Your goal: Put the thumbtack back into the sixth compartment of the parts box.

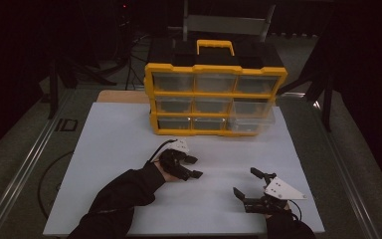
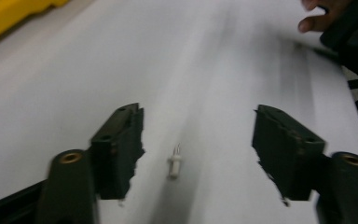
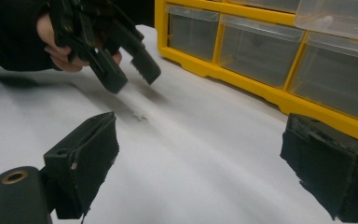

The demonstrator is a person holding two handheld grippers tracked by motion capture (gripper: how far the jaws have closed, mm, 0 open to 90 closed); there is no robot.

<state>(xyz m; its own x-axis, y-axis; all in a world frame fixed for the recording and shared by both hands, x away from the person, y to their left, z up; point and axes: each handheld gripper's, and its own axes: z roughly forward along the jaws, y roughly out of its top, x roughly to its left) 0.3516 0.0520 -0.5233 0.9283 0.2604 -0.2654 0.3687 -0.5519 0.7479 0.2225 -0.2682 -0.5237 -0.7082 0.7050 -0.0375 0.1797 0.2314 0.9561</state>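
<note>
A tiny white pin-like part (image 2: 175, 161) lies on the white board (image 1: 114, 149), between the jaws of my left gripper (image 2: 198, 112) and touching neither pad. That gripper (image 1: 195, 167) hangs low over the middle of the board, tilted down, jaws apart. From the right gripper view, the left gripper (image 3: 130, 74) hovers just above a small speck (image 3: 141, 117) on the board. My right gripper (image 1: 246, 182) rests near the front right of the board, wide open with nothing between its jaws (image 3: 200, 121).
A yellow drawer organizer (image 1: 214, 99) with clear drawers and a top handle stands at the board's far edge. Its lower right drawer (image 1: 251, 122) sticks out a little. The organizer's base (image 3: 270, 88) runs close by in the right gripper view. Dark floor surrounds the table.
</note>
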